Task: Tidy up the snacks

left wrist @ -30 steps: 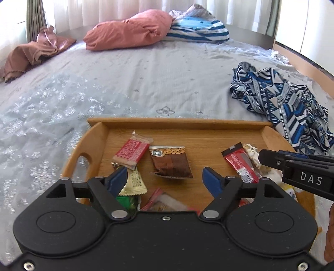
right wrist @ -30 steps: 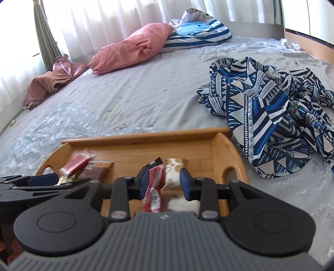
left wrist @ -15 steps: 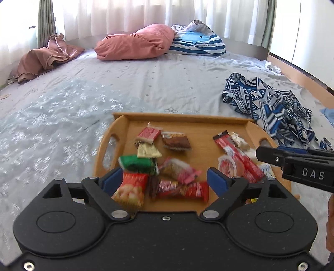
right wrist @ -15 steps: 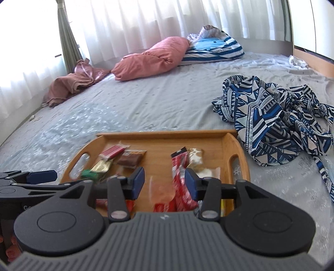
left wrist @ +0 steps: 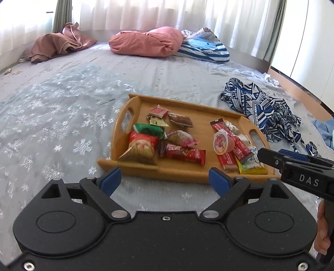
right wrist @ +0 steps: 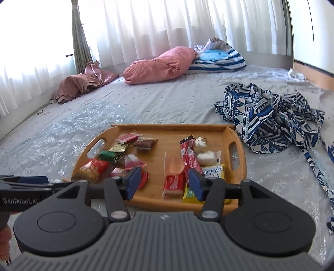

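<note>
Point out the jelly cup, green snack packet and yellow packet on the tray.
jelly cup (left wrist: 221, 141): left wrist view, middle of its red foil lid.
green snack packet (left wrist: 148, 130): left wrist view, centre of wrapper.
yellow packet (right wrist: 214, 171): right wrist view, printed upper face.

Left wrist view: looks forward along left gripper (left wrist: 165, 179), angled down over bed (left wrist: 62, 108), wooden tray (left wrist: 183, 173) just ahead, seen from near-left corner. Right gripper (left wrist: 271, 155) pokes in at right edge.

Right wrist view: looks forward along right gripper (right wrist: 165, 183), lower, close over tray's (right wrist: 238, 166) near edge, right of centre. Left gripper (right wrist: 31, 180) shows at left edge.

Shared: tray, pink pillow (left wrist: 146, 41) (right wrist: 158, 64), patterned cloth (left wrist: 263, 108) (right wrist: 269, 118), curtains (left wrist: 167, 12) (right wrist: 167, 27).
</note>
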